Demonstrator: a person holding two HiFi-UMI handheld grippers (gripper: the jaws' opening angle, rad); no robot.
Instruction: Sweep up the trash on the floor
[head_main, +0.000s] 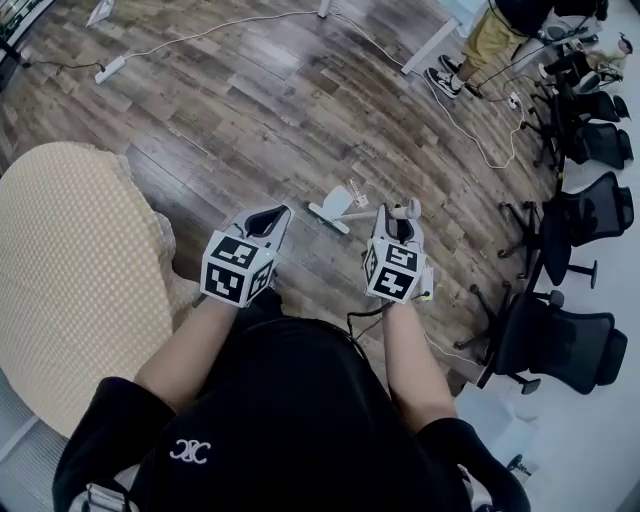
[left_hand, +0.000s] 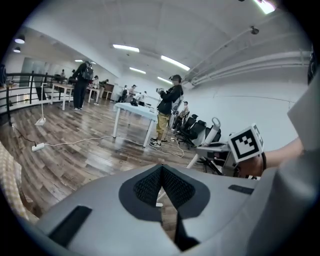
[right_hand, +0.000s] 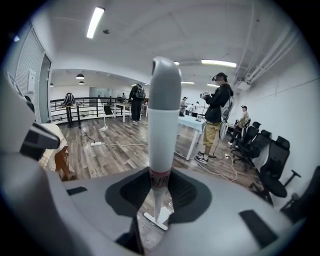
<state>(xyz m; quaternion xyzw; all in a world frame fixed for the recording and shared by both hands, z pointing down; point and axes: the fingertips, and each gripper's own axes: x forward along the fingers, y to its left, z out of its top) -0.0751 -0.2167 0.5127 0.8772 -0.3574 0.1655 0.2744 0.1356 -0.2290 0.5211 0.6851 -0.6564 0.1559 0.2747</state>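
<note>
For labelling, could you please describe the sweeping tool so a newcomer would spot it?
On the wooden floor, find the person's right claw. It grips the broom: white handle, rounded top, flat head by a trash scrap; the left claw holds nothing.

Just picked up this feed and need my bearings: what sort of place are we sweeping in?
Probably an open-plan office or lab: a wood-plank floor, black office chairs along one side, white tables, and a power strip with its cable lying across the floor.
</note>
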